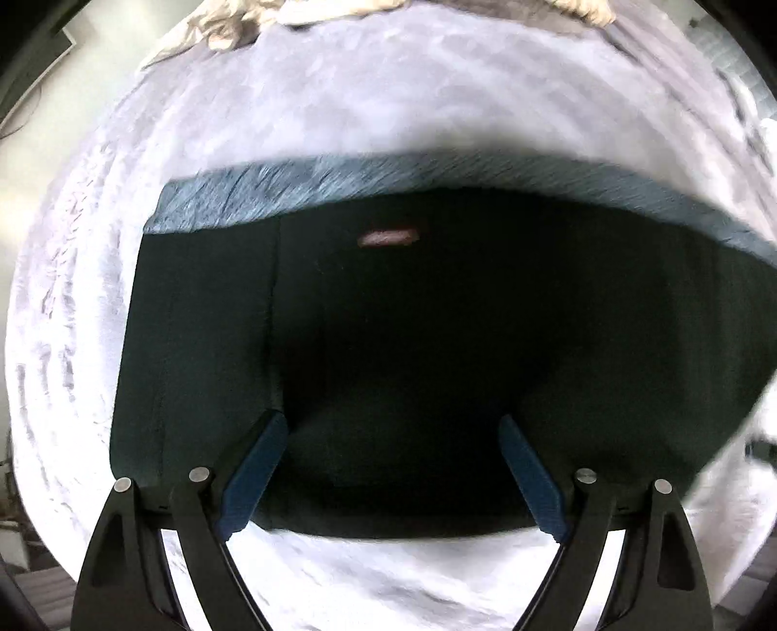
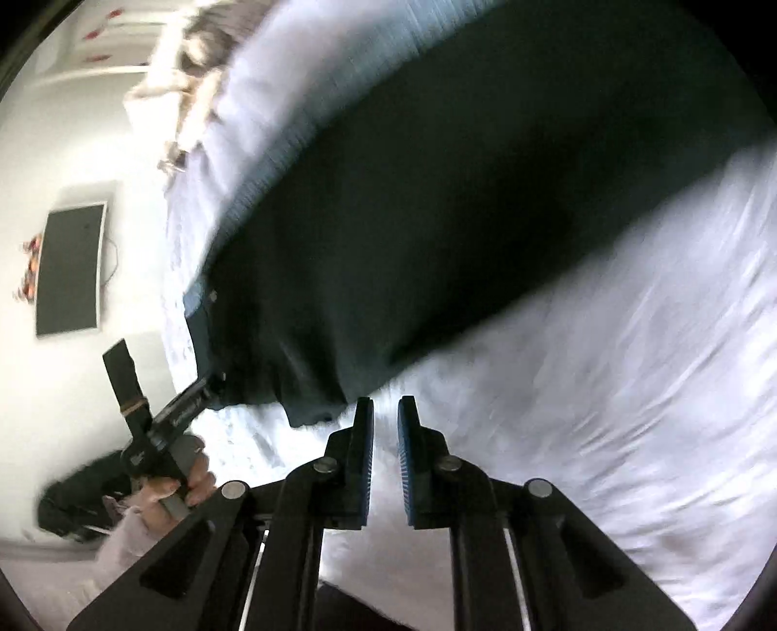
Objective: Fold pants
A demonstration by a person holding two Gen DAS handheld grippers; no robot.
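Note:
Dark green pants (image 1: pixel 388 349) lie flat on a white bed sheet (image 1: pixel 388 577), with a grey-blue waistband strip (image 1: pixel 291 189) along the far edge and a small pink label (image 1: pixel 388 238). My left gripper (image 1: pixel 393 437) is open, its blue pads over the near part of the pants. In the right wrist view the pants (image 2: pixel 437 218) stretch diagonally. My right gripper (image 2: pixel 386 412) is nearly closed with a narrow gap and holds nothing, just off the pants' near corner. The left gripper (image 2: pixel 213 383) shows there at the pants' edge, held by a hand (image 2: pixel 179 485).
A crumpled beige blanket (image 1: pixel 311 14) lies at the head of the bed. A wall-mounted dark screen (image 2: pixel 70 272) hangs beside the bed. A dark bag (image 2: pixel 77 505) sits on the floor near the hand. The white sheet (image 2: pixel 607 364) spreads to the right.

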